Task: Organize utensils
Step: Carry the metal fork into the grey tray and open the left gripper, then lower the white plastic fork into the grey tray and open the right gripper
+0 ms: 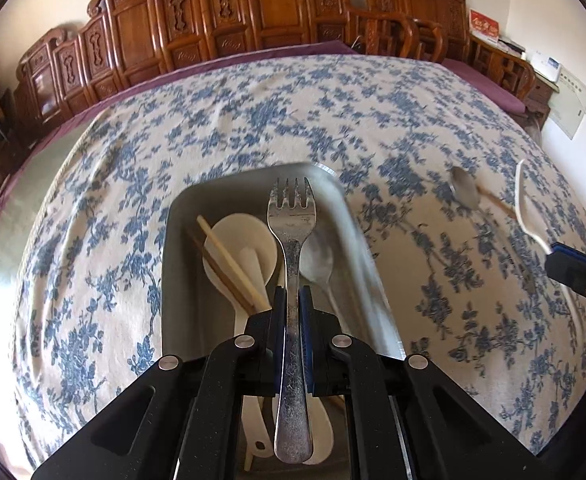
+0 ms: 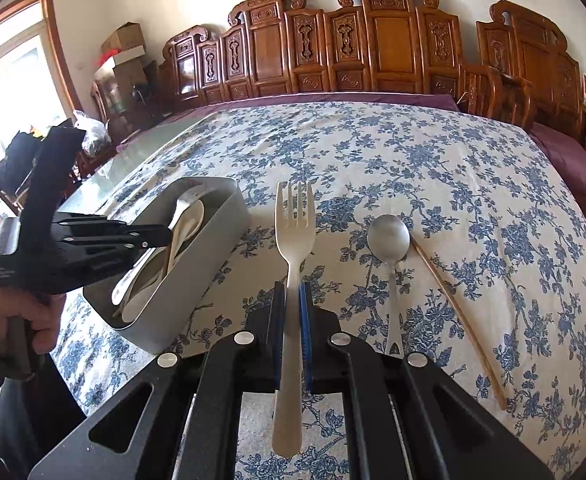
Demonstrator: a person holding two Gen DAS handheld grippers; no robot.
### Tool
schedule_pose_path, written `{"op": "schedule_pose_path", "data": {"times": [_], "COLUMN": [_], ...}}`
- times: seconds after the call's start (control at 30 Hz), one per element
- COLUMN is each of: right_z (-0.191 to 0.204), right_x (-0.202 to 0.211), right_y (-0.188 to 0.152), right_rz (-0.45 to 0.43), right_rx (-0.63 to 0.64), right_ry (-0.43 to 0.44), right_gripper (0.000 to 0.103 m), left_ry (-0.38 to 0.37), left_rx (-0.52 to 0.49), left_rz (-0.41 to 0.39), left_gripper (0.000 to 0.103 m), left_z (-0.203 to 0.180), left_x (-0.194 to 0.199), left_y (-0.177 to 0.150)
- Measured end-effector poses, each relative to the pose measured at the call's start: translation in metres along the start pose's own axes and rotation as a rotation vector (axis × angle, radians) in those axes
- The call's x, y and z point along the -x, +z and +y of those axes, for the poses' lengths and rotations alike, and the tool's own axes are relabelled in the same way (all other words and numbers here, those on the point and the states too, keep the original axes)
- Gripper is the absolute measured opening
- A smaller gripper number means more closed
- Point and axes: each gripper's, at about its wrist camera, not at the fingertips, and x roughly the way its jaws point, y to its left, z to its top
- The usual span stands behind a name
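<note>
My left gripper (image 1: 292, 296) is shut on a metal fork (image 1: 292, 216) and holds it over the grey utensil box (image 1: 181, 216). The box holds white spoons (image 1: 249, 248), wooden chopsticks (image 1: 229, 264) and a metal spoon (image 1: 317, 260). My right gripper (image 2: 292, 292) is shut on a white fork (image 2: 294, 224), above the tablecloth to the right of the box (image 2: 213, 264). A metal spoon (image 2: 389, 240) and one wooden chopstick (image 2: 457, 312) lie on the cloth right of my right gripper. The left gripper (image 2: 161, 236) also shows in the right wrist view, over the box.
A blue floral tablecloth (image 2: 413, 152) covers the table. Carved wooden chairs (image 2: 373, 40) line the far edge. Cardboard boxes (image 2: 125, 48) and a window are at the far left. The right gripper (image 1: 573, 268) shows at the right edge of the left wrist view.
</note>
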Motion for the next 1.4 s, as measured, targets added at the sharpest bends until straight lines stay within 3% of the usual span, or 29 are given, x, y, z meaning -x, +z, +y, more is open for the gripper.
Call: {"op": "schedule_pose_path", "data": {"times": [0.57,1.17,1.3,1.4], "right_z": [0.003,0.029,0.037,0.043], "right_x": [0.0,-0.01,-0.009,-0.007], "right_y": [-0.001,-0.008,-0.009,-0.008], "right_rz": [0.001,0.037,0.037,0.033], "right_rx": [0.003,0.051,0.062,0.068], "right_ry": [-0.003,0.02,0.029,0.036], "right_gripper": [0.009,0.009,0.009,0.009], "left_ry": [-0.036,-0.073,-0.066,-0.067], "left_rx": [0.016,0.042,0.053,0.059], "left_rz": [0.073,-0.09,-0.12,-0.134], "left_gripper": [0.007,0.009,0.018,0.02], "left_z": [-0.005,0.025,0.031,0.034], "left_x": [-0.024,0.042,0.053,0.06], "left_y": [-0.004,-0.02,-0.021,-0.021]}}
